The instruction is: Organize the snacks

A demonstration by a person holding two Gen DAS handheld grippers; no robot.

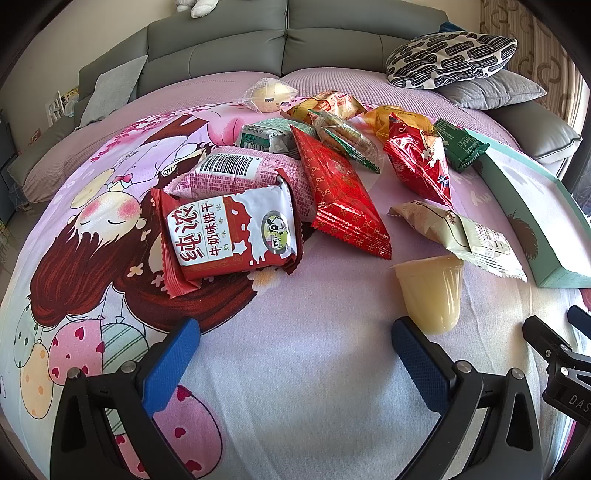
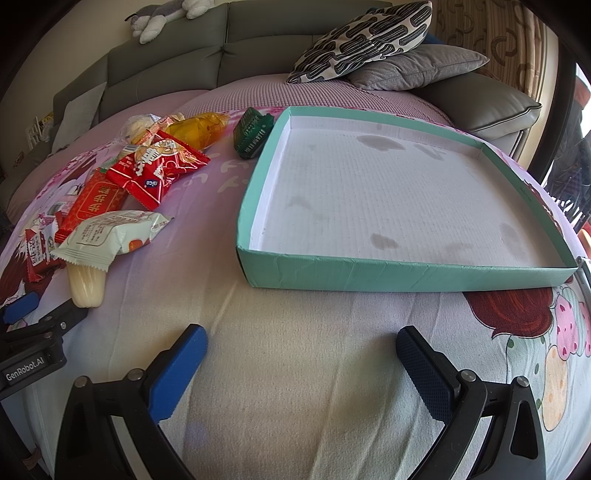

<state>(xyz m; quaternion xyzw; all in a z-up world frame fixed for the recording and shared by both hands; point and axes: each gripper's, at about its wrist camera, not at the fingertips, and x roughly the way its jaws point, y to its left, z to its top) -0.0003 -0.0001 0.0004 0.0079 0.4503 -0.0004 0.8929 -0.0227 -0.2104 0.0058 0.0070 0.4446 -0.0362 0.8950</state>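
A heap of snack packets lies on the cartoon-print blanket: a red-and-white milk biscuit pack (image 1: 231, 236), a pink pack (image 1: 240, 177), a long red pack (image 1: 341, 192), a red pouch (image 1: 421, 158), a green pack (image 1: 461, 144), a pale wrapped cake (image 1: 458, 232) and a yellow jelly cup (image 1: 432, 295) on its side. My left gripper (image 1: 295, 339) stands open just short of the heap, with the jelly cup by its right finger. To the right sits a shallow teal box (image 2: 391, 273), white inside and holding nothing. My right gripper (image 2: 301, 347) is open in front of the box's near wall.
A grey sofa back (image 1: 221, 48) runs along the far side, with a patterned cushion (image 2: 362, 37) on a grey cushion (image 2: 417, 66) at the back right. A plush toy (image 2: 162, 14) lies on the sofa top. The other gripper's black frame (image 2: 33, 347) shows at the left edge.
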